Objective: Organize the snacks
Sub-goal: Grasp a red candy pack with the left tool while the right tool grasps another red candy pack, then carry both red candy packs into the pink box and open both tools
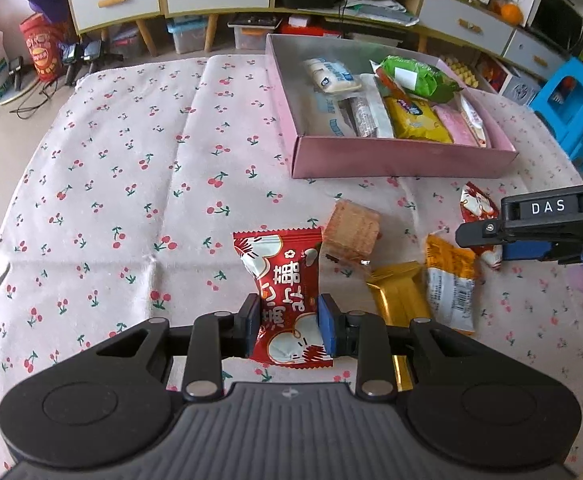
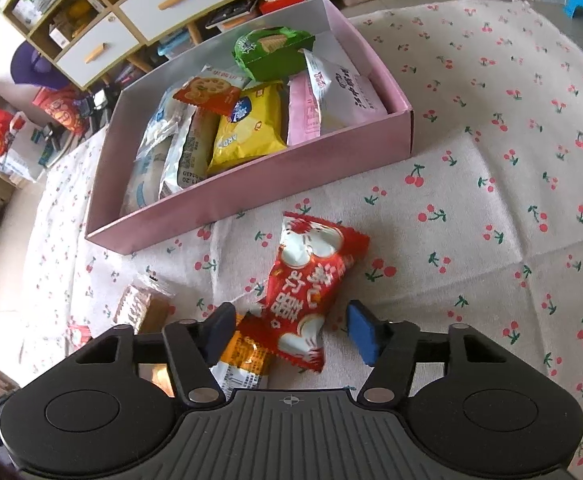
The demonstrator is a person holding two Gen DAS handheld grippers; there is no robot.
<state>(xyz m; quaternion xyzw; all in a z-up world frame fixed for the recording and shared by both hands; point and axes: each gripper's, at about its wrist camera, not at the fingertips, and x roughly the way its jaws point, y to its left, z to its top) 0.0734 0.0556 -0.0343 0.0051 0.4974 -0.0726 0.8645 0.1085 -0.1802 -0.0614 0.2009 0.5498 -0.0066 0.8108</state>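
A: Currently, how full is the pink box (image 1: 403,158)?

B: Several packets lie inside. The left gripper (image 1: 289,322) is clenched on a red candy packet (image 1: 281,268). The right gripper (image 2: 289,334) straddles a second red packet (image 2: 311,280), pads not pressing. A wafer block (image 1: 353,228), gold bar (image 1: 397,294) and orange sachet (image 1: 449,284) await on the cherry-print cloth (image 1: 131,160).

The gold foil snack bar (image 1: 397,296) is partly covered by the left gripper's black frame. The small red-and-white snack packet (image 1: 476,216) is half hidden behind the right gripper's black finger (image 1: 487,232), cut off at the picture's edge.
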